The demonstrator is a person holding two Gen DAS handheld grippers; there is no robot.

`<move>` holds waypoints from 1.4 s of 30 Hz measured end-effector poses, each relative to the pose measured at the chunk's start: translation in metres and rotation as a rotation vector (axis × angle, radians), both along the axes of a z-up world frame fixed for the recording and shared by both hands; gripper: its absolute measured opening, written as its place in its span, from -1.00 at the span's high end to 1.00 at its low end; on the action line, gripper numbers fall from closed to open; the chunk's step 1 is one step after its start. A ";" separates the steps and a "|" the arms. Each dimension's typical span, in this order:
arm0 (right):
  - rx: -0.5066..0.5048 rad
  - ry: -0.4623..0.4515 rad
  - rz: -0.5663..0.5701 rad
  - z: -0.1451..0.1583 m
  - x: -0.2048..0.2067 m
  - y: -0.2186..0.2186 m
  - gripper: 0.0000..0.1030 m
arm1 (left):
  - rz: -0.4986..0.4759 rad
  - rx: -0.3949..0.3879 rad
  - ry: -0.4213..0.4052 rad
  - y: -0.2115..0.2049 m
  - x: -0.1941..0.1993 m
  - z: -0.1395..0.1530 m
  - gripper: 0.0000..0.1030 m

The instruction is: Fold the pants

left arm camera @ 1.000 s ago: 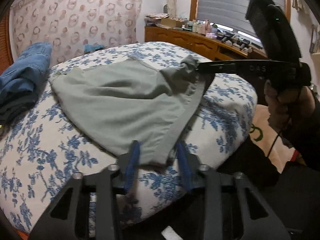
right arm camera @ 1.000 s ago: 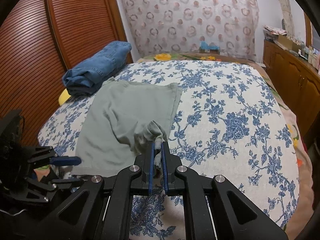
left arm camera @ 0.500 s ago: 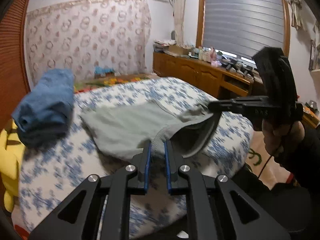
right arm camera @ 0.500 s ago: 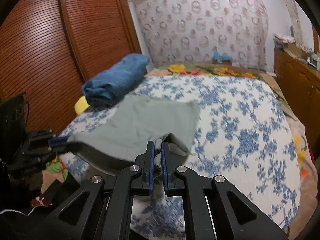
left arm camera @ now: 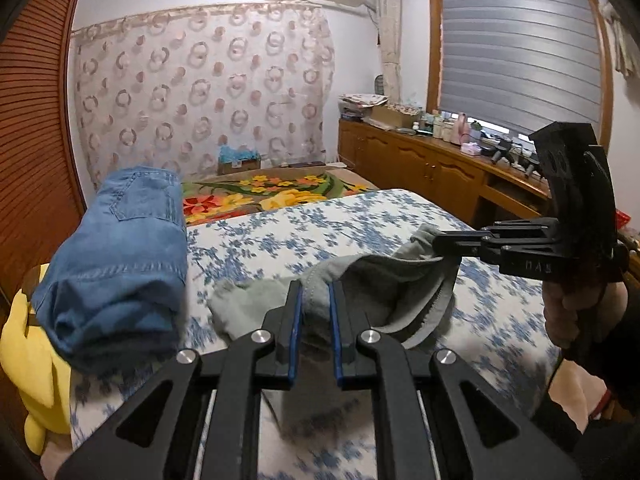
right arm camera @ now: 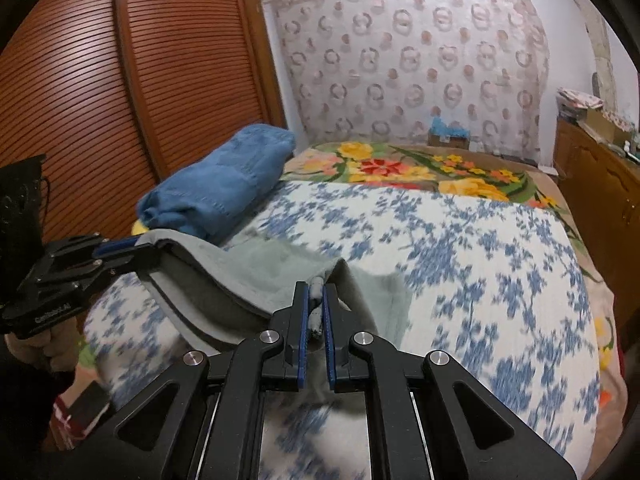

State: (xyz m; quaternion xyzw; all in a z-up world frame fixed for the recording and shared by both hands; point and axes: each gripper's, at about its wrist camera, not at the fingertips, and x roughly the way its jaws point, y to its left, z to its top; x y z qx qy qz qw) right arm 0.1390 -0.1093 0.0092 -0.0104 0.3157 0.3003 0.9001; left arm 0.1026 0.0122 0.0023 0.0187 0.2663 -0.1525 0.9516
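Note:
The grey-green pants (left arm camera: 372, 280) hang lifted above the blue-flowered bed (left arm camera: 304, 232), held by the waistband at two corners. My left gripper (left arm camera: 315, 292) is shut on one corner of the waistband. My right gripper (right arm camera: 315, 298) is shut on the other corner, where a white drawstring end sticks out. The pants (right arm camera: 256, 264) sag between the two grippers, with the far legs trailing on the bed. Each gripper shows in the other's view: the right one (left arm camera: 444, 246) at the right, the left one (right arm camera: 132, 246) at the left.
Folded blue jeans (left arm camera: 120, 256) lie on the bed's left side, over a yellow plush toy (left arm camera: 28, 352). A floral blanket (right arm camera: 420, 168) covers the head end. A wooden slatted wardrobe (right arm camera: 100, 92) stands left, a wooden dresser (left arm camera: 432, 168) right.
The left gripper closed on the waistband. Both grippers then lifted the pants off the bed and pulled them toward me; the cloth now hangs between them.

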 end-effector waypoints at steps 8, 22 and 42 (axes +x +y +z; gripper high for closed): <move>-0.023 0.061 -0.045 -0.021 0.043 0.009 0.91 | 0.028 0.032 0.022 0.001 0.031 -0.014 0.72; -0.063 0.103 -0.076 -0.042 0.069 0.012 0.82 | 0.066 -0.044 0.102 0.019 0.004 -0.044 0.21; -0.115 0.206 -0.005 -0.077 0.030 -0.011 0.22 | 0.081 -0.014 0.249 0.006 -0.005 -0.089 0.49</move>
